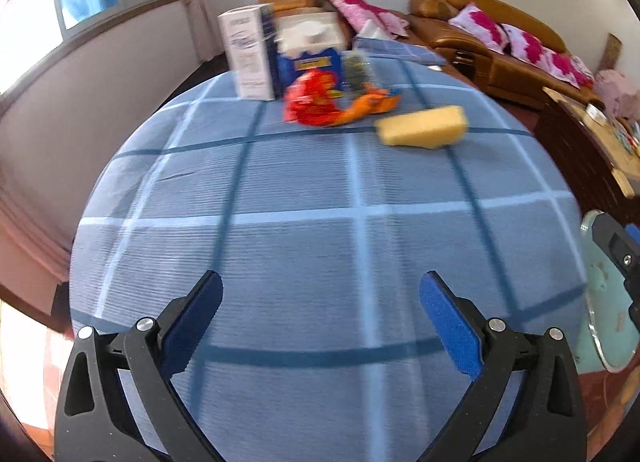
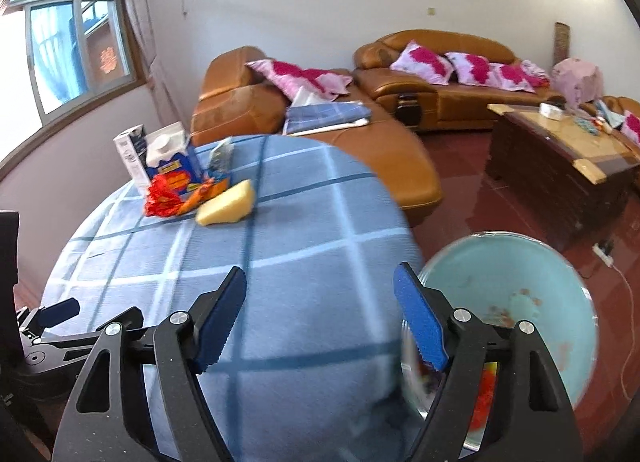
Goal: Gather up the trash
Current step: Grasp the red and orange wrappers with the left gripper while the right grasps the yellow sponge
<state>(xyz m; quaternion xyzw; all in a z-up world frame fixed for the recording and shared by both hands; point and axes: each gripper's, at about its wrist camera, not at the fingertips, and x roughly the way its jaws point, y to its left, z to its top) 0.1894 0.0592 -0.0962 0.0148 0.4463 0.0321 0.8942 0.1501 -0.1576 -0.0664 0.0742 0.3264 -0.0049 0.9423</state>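
1. Left hand-held gripper [image 1: 320, 318] held low over the near part of the table [image 1: 304, 189], fingers spread wide with nothing between them, blue pads facing inward.
2. Right hand-held gripper [image 2: 320, 318] likewise released and empty, poised over the table's near right edge, right finger overlapping the rim of a pale green bin [image 2: 520, 286].
3. Seen from the left wrist, right gripper showing only as a black part at the far right edge, in front of the same bin.
4. Round table covered by a blue cloth with lighter and darker check lines.
5. Trash grouped at the table's far side: crumpled red wrapper [image 1: 314, 99], orange wrapper [image 1: 366, 105] just beside it on the right, yellow sponge [image 1: 422, 126] a little nearer and further right, apart from the wrappers.
6. Behind the wrappers, standing upright: white carton [image 1: 248, 55] at left, blue-and-white box [image 1: 310, 51] next to it, small dark packet [image 1: 358, 69] at right.
7. Bin standing on the red floor just beside the table, reddish scraps visible inside.
8. Living room beyond: brown leather sofas [image 2: 436, 73] with pink patterned cushions [image 2: 424, 61], folded blue checked cloth [image 2: 326, 115] on the chaise, dark wooden coffee table [image 2: 560, 149] with small items, window [image 2: 68, 49] at left.
9. Motion blur across the left wrist view; printing on the boxes unreadable, dark packet hard to identify.
10. Bin partly hidden by the right gripper, its contents indistinct.
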